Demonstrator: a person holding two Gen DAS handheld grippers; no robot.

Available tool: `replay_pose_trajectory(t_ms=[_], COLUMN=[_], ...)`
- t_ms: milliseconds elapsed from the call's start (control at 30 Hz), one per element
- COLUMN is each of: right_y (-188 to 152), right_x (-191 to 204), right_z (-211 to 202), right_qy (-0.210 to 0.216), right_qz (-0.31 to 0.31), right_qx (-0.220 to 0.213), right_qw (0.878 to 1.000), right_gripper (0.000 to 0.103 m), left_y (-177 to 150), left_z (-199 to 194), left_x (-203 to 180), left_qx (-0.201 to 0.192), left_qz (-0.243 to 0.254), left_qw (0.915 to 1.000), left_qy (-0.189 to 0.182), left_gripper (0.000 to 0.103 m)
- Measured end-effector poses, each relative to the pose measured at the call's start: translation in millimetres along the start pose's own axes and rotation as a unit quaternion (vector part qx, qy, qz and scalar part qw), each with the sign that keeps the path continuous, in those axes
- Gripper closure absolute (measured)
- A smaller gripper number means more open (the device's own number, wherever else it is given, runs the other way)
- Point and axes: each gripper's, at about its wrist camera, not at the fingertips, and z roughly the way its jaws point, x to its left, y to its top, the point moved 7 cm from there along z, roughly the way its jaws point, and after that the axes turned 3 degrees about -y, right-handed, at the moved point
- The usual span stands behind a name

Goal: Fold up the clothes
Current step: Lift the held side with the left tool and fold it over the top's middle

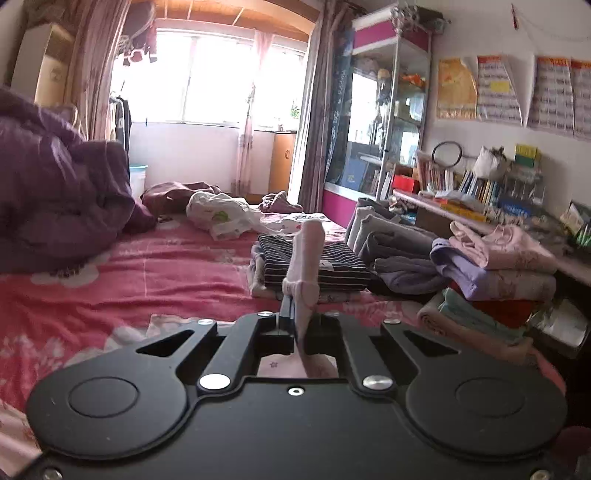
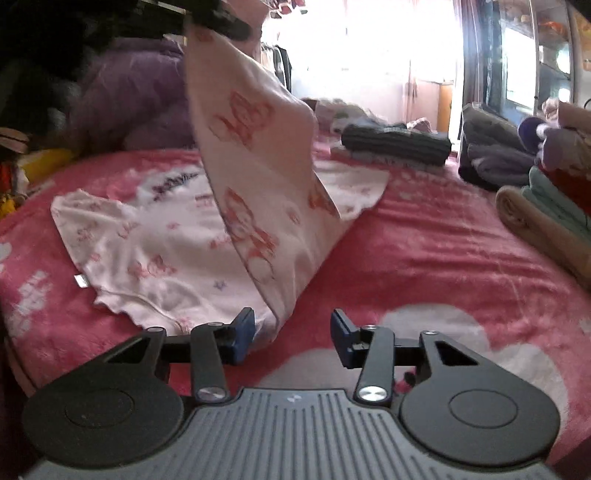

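Observation:
A white garment with a pink cartoon print lies spread on the pink bed. My left gripper is shut on one edge of it; the pinched cloth stands up between the jaws. In the right wrist view that gripper appears at the top left, lifting a long flap of the garment high above the bed. My right gripper is open and empty, low over the bed, with its left fingertip at the garment's near corner.
A folded striped garment lies on the pink bedspread ahead. Stacks of folded clothes line the right side. A purple quilt is heaped at the left. Loose clothes lie farther back. A desk with books stands beyond.

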Motion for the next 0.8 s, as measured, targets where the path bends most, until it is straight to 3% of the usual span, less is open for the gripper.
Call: replay_pose_trajectory(t_ms=[100,167,267,433,567,800], right_y=[-3.3,-5.1,-5.4,-0.5,1.0,-2.8], right_x=[11.8,19.2,25.1,32.1,44.7,66.0], right_z=[0.6,1.0,1.5,-3.8,-7.4,-2.8], right_qy=[0.000,0.000,-0.005,-0.007,-0.002,0.013], right_qz=[-0.024,-0.043,-0.063,-0.079,-0.107,-0.147], right_qx=[-0.002,-0.002,-0.008,-0.025,-0.041,-0.044], right_qw=[1.000,0.999,0.998,0.997,0.993,0.988], right_gripper=[0.070,0.083,0.088,0.091,0.091,0.091], left_y=[-4.4,-7.2,-10.5,-12.3,-16.3,-43.2], left_z=[-8.5,-13.8,-20.9,-30.9,-38.2,-41.6], left_x=[15.9,27.2,44.3,63.4,87.2,119.2], left_qx=[-0.010,-0.016,-0.029,-0.047,-0.059,-0.032], left_qz=[-0.015,-0.028,-0.057,-0.064,-0.099,-0.130], left_qw=[0.9998,0.9995,0.9979,0.9966,0.9928,0.9887], left_qy=[-0.001,0.000,0.004,0.023,0.034,0.067], left_gripper=[0.100,0.100,0.100,0.100,0.100,0.101])
